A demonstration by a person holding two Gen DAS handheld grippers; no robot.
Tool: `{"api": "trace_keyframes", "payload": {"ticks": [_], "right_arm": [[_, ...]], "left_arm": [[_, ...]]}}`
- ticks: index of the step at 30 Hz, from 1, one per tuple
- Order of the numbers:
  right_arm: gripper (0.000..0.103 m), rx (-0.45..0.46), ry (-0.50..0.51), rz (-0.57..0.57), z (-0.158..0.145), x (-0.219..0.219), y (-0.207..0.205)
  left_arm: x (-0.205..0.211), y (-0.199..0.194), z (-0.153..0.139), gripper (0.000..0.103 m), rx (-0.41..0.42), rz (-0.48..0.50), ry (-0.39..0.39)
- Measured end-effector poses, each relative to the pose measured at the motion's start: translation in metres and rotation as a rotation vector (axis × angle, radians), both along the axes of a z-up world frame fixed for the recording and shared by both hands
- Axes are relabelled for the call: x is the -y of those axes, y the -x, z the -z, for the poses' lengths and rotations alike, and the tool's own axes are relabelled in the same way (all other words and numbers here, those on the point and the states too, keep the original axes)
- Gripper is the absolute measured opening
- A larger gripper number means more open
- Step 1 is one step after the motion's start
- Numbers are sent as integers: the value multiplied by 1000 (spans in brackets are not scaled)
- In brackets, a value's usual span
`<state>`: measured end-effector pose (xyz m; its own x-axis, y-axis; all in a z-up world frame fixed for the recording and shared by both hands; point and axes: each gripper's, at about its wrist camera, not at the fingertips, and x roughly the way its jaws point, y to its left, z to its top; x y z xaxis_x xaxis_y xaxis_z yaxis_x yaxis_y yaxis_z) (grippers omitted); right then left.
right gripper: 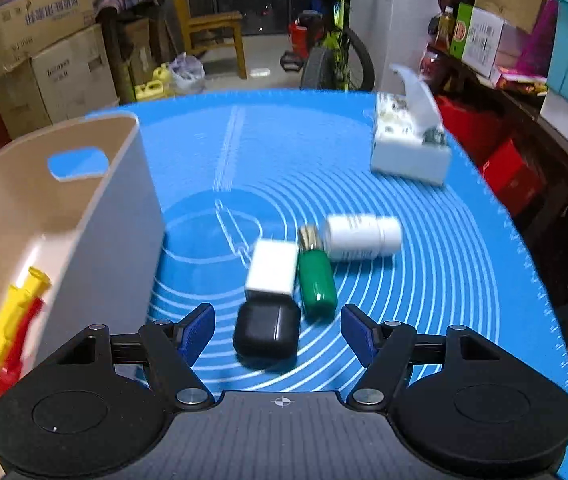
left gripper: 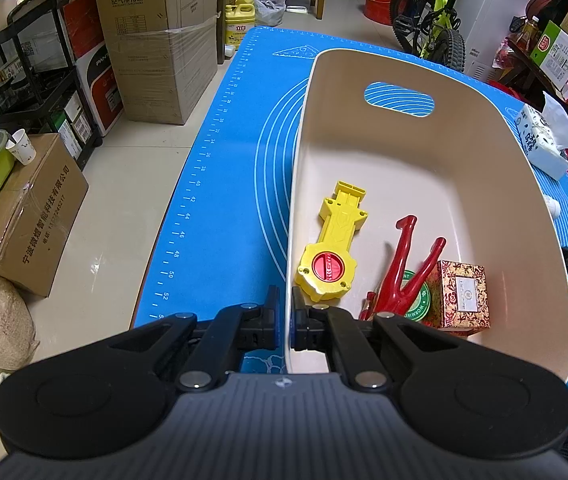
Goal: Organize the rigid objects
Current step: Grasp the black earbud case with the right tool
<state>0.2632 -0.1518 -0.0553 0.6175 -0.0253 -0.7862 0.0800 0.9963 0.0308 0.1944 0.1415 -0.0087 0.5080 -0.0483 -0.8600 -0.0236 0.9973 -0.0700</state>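
Left gripper [left gripper: 284,320] pinches the bin [left gripper: 424,184] wall; right gripper [right gripper: 277,330] gapes wide just short of the black case [right gripper: 266,332]; we'd centre, then close gently.

A cream plastic bin [left gripper: 404,152] with an oval handle cutout is standing on the blue mat, holding a yellow toy launcher [left gripper: 334,244], a red forked piece [left gripper: 402,276], a round green tin [left gripper: 418,304] and a patterned red box [left gripper: 462,294]. Beside it, a black rounded case [right gripper: 267,332], a white block [right gripper: 272,272], a green capsule-shaped container [right gripper: 316,284] and a white bottle [right gripper: 362,237] are lying clustered together.
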Motion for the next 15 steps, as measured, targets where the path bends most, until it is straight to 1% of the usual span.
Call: {"api": "trace_keyframes", "payload": {"ticks": [6, 10, 14, 15], "right_arm": [[75, -45, -31, 13, 26, -1, -8], [75, -59, -43, 23, 36, -3, -13], [67, -47, -47, 32, 40, -7, -16], [63, -38, -39, 36, 40, -9, -16]], "left_arm": [[0, 0, 0, 8, 0, 0, 0], [1, 0, 0, 8, 0, 0, 0], [0, 0, 0, 8, 0, 0, 0], [0, 0, 0, 8, 0, 0, 0]]}}
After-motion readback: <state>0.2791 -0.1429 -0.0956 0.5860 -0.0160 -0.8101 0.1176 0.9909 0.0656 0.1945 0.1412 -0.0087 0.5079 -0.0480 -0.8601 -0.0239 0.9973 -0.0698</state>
